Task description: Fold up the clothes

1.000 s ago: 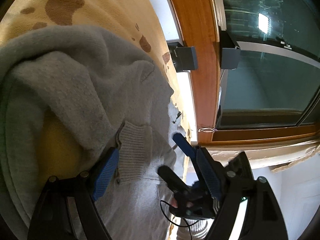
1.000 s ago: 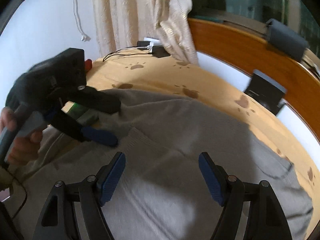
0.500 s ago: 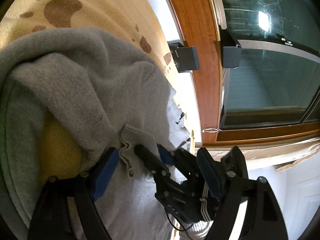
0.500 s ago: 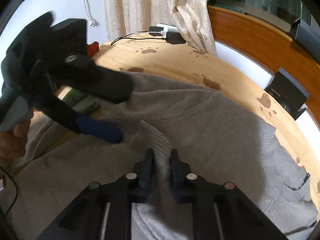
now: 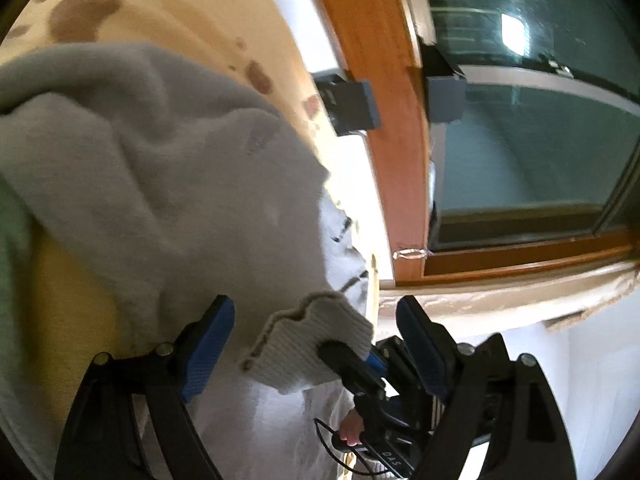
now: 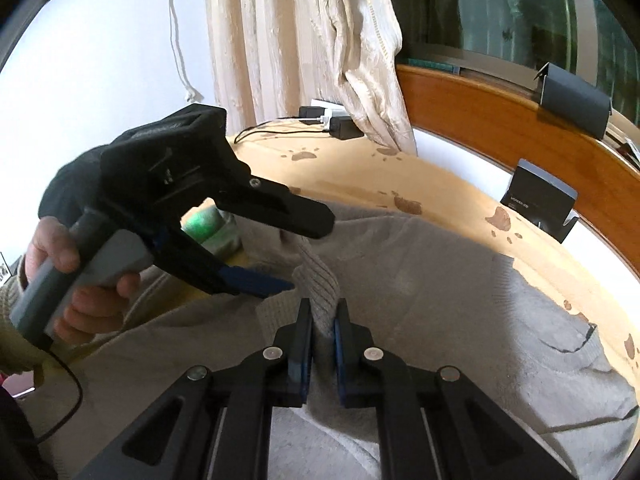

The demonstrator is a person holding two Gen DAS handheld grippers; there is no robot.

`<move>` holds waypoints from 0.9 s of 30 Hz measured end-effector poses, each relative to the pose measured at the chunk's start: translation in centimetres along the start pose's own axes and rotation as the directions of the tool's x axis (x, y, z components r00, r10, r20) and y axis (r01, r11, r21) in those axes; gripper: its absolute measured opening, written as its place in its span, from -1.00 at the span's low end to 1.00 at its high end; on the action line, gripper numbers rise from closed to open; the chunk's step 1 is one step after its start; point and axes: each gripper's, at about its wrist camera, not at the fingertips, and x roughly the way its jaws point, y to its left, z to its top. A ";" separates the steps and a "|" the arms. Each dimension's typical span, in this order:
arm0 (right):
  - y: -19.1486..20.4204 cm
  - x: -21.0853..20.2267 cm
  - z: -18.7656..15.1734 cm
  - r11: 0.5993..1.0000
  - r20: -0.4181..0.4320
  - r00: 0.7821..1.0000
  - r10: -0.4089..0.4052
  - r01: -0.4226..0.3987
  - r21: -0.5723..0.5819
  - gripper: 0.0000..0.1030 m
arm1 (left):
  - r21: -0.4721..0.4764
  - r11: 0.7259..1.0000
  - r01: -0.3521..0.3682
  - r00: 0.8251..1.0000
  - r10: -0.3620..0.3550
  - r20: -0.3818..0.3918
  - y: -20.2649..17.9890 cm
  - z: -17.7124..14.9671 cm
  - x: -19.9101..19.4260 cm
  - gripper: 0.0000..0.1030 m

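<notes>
I see the tan spotted blanket covering the surface below me; whether it is a bed or something else I cannot tell. Spread over most of it lies the grey sweater, rumpled, its body reaching toward the wooden window frame. A cream curtain hangs at the far end, with black chargers at its foot. Two small dark boxes stand along the frame's side. My right tool is clenched on the sweater's ribbed cuff, which stands up between its blue pads. My left tool is released, jaws spread wide, with the cuff between them and touching neither pad. A bare hand grips its handle. Something green sits behind that tool.
</notes>
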 end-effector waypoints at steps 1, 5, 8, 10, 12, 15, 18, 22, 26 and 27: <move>0.0 -0.1 0.0 1.000 0.001 1.000 0.003 -0.003 0.005 -0.80 | 0.008 1.000 0.016 1.000 -0.016 -0.007 -0.2 -0.1 0.2 0.61; -0.3 -0.3 -0.1 1.000 0.015 1.000 0.010 -0.010 0.028 -0.80 | 0.015 0.998 0.068 0.997 -0.067 -0.046 -0.6 -0.3 1.0 -0.02; -0.8 -0.8 -0.3 0.999 0.026 1.000 0.009 -0.010 0.047 -0.80 | 0.019 0.994 0.107 0.992 -0.105 -0.075 -0.8 -0.4 1.7 -0.22; -1.1 -1.1 -0.4 0.998 0.032 0.999 0.006 -0.008 0.057 -0.80 | -0.003 0.993 0.116 0.990 -0.116 -0.080 -0.4 -0.3 1.7 -0.31; -1.3 -1.4 -0.5 0.998 0.034 0.999 0.002 -0.004 0.063 -0.80 | -0.023 0.994 0.103 0.993 -0.104 -0.052 0.3 0.0 1.4 -0.31; -1.4 -1.8 -0.6 0.996 0.037 0.999 0.029 -0.032 0.080 -0.80 | -0.047 0.993 0.110 0.993 -0.112 -0.026 1.2 0.3 0.9 0.16; -1.4 -2.3 -0.5 0.992 0.039 0.996 0.075 -0.079 0.099 -0.80 | -0.047 0.989 0.141 0.990 -0.141 -0.015 1.5 0.4 0.6 0.55; -1.2 -2.6 -0.4 0.988 0.038 0.993 0.108 -0.111 0.111 -0.80 | -0.043 0.983 0.177 0.982 -0.179 -0.055 1.0 0.1 1.2 0.55; -1.2 -2.6 -0.2 0.988 0.037 0.994 0.103 -0.107 0.115 -0.80 | -0.046 0.985 0.164 0.984 -0.167 -0.061 1.2 -0.2 1.3 -0.05; -1.2 -2.6 -0.2 0.988 0.039 0.995 0.095 -0.099 0.115 -0.80 | -0.047 0.986 0.161 0.985 -0.163 -0.062 1.3 -0.3 1.3 -0.33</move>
